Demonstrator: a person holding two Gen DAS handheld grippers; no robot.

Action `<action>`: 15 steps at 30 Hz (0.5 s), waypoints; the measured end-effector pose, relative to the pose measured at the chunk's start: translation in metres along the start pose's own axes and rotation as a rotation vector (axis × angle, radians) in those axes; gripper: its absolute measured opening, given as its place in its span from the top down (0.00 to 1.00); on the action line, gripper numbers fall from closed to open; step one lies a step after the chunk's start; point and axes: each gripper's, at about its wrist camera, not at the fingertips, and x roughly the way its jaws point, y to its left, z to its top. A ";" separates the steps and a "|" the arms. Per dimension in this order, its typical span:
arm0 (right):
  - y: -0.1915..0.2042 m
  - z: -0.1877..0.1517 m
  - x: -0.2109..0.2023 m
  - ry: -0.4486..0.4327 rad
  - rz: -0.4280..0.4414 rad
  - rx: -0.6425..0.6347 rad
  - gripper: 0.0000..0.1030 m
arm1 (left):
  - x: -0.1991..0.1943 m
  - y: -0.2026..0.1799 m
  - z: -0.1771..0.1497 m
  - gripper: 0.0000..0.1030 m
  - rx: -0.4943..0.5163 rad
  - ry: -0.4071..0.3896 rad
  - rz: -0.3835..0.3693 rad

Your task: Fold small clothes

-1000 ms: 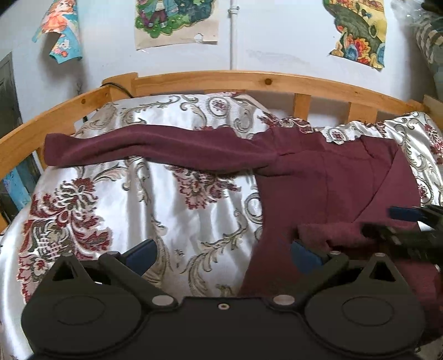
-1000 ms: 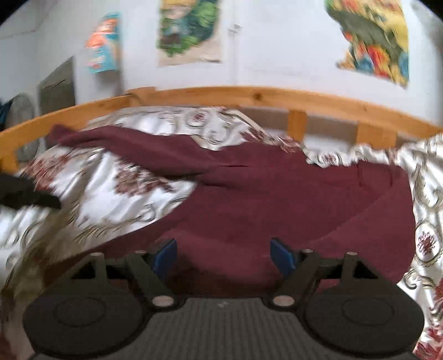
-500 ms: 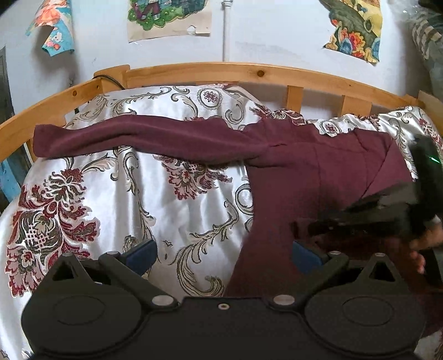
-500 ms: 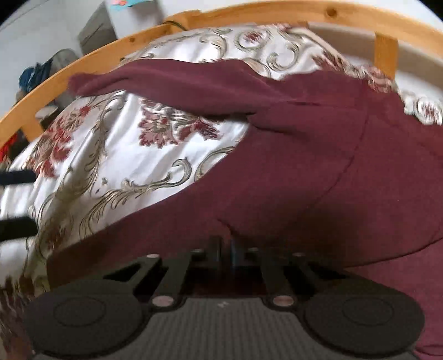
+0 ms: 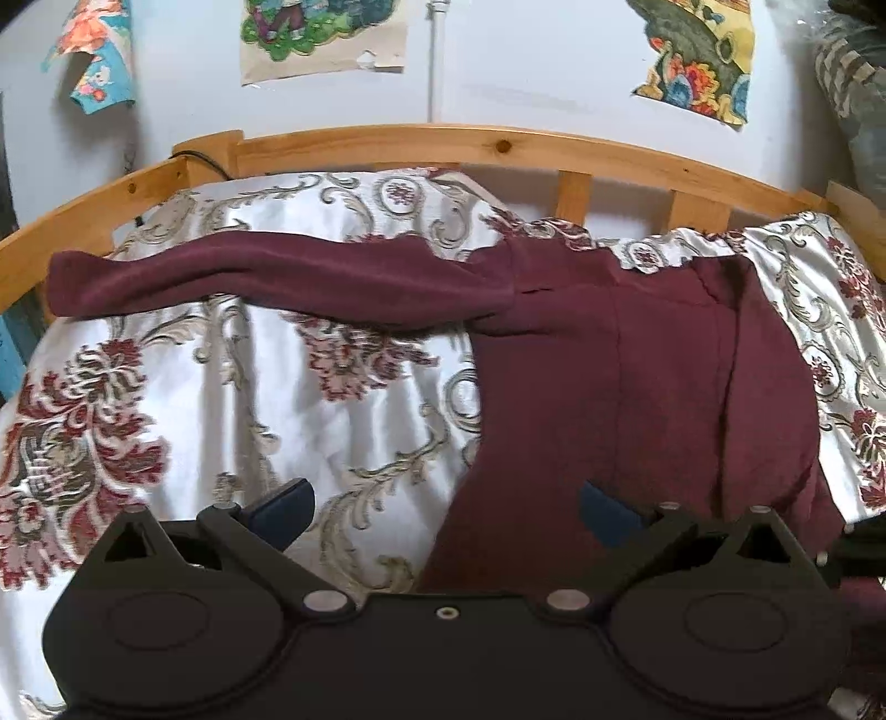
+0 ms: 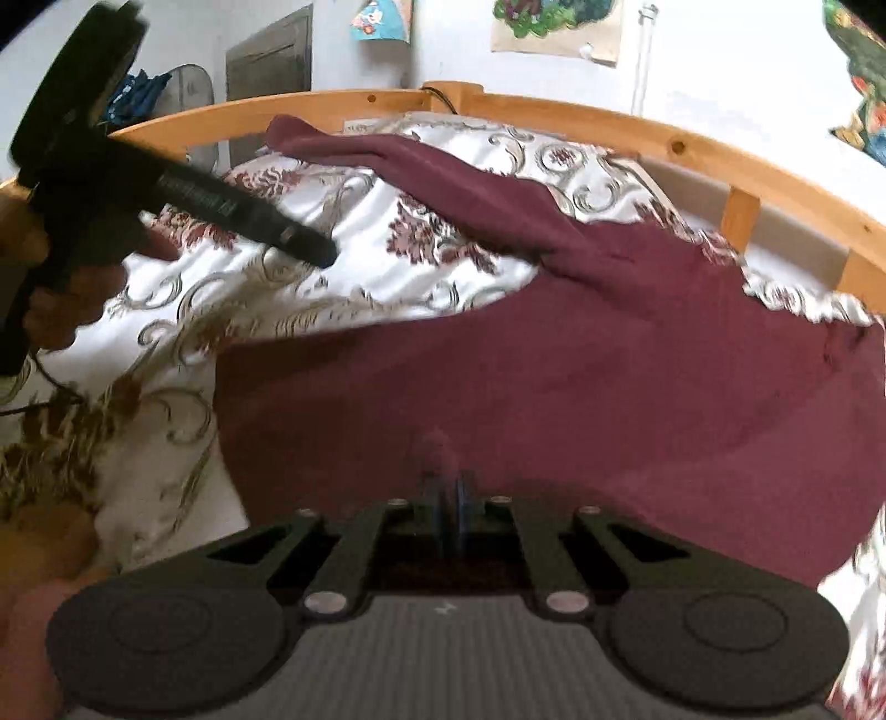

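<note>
A maroon long-sleeved garment [image 5: 637,365] lies spread on the floral bedspread [image 5: 232,399], one sleeve [image 5: 266,277] stretched out to the left. My left gripper [image 5: 446,507] hovers open over the garment's lower left edge, with cloth and bedspread between its blue pads and neither pad touching. My right gripper [image 6: 447,501] has its fingers almost together on a pinch of the maroon garment [image 6: 554,387] near its lower hem. Its jaws are opening slightly, and cloth is still between them. A hand [image 6: 61,299] holds the left gripper's handle at the far left of the right wrist view.
A wooden bed rail [image 5: 498,147] curves around the far side of the mattress. Behind it is a white wall with paper pictures [image 5: 321,33] and a pipe. Bare bedspread [image 6: 343,277] lies left of the garment. Bundled fabric [image 5: 853,94] sits at the upper right.
My right gripper went from wide open to closed on the garment's lower part. It swung out of the left wrist view towards the right edge. The left gripper stayed nearly still and open.
</note>
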 end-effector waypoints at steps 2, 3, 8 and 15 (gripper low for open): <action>-0.004 -0.007 -0.007 -0.023 0.015 0.052 0.75 | 0.005 -0.009 0.001 0.01 0.013 0.006 -0.009; -0.007 -0.009 -0.011 -0.045 0.019 0.083 0.66 | 0.007 -0.014 0.001 0.01 0.022 0.009 -0.011; -0.037 -0.015 -0.033 -0.100 0.018 0.153 0.59 | 0.019 -0.036 -0.002 0.01 0.059 0.026 -0.053; -0.102 -0.035 -0.055 -0.174 -0.135 0.301 0.44 | 0.032 -0.060 -0.012 0.01 0.051 0.110 -0.386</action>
